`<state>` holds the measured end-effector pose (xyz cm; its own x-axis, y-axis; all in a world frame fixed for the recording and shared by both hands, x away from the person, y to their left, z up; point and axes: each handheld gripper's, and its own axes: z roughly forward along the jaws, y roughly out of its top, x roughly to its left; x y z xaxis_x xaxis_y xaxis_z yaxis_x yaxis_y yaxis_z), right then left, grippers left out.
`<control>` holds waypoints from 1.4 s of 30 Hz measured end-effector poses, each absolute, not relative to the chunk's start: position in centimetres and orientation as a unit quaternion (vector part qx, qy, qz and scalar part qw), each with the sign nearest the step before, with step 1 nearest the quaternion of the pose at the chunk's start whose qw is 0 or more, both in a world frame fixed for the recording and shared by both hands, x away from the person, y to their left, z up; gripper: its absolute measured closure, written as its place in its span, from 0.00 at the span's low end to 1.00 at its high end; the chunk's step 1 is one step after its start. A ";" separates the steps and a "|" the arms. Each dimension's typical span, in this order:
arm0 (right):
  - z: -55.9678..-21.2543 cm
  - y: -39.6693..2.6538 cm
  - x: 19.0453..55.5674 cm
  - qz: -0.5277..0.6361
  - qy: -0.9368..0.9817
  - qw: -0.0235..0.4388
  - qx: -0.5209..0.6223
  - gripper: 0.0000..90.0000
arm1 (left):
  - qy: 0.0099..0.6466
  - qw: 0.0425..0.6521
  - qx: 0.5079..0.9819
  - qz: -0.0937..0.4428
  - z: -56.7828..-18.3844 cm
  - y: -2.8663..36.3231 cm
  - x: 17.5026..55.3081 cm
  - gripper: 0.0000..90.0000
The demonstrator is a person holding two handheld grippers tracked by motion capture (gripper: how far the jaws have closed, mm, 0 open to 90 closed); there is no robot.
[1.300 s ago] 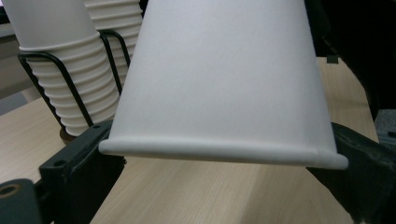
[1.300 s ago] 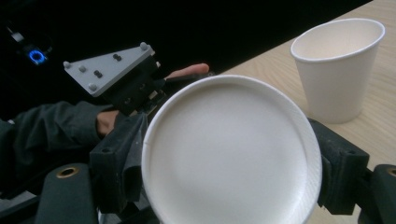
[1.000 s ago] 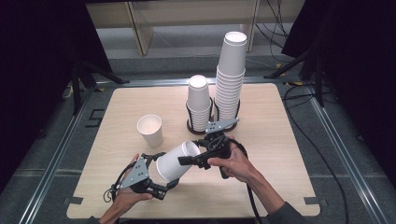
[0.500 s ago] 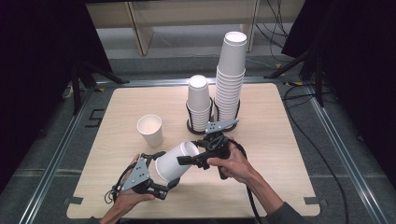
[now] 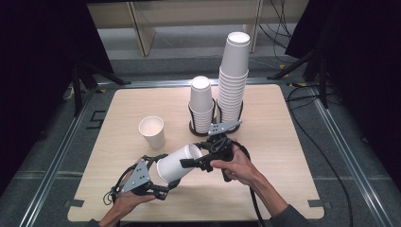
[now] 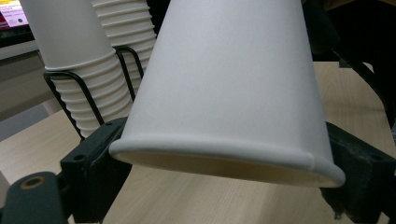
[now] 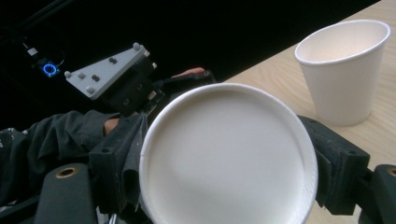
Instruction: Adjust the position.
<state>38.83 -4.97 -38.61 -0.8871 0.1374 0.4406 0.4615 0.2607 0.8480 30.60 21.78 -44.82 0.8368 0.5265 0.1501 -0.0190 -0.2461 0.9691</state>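
A white paper cup lies tilted in the air over the table's near side, between my two grippers. My left gripper holds its open rim end. In the left gripper view the black jaws flank the rim of the cup and press on it; they have just been closing onto it. My right gripper is shut on the cup's base end. In the right gripper view the round white base of the cup sits between the two jaws.
A single upright cup stands on the wooden table at the left; it also shows as the far cup. A short cup stack and a tall cup stack stand in a black wire holder at the back.
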 end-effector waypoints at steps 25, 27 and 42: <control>-39.0 -5.1 38.6 -0.491 -0.854 0.105 -0.137 0.20 | 0.140 0.543 0.799 0.219 -44.9 21.7 30.8 0.16; -39.2 -5.0 38.6 -0.489 -0.856 0.107 -0.131 0.20 | 0.136 0.538 0.803 0.218 -44.9 21.6 30.7 0.16; -39.4 -5.2 38.9 -0.508 -0.843 0.130 -0.119 0.27 | 0.145 0.565 0.788 0.197 -45.1 21.8 30.9 0.09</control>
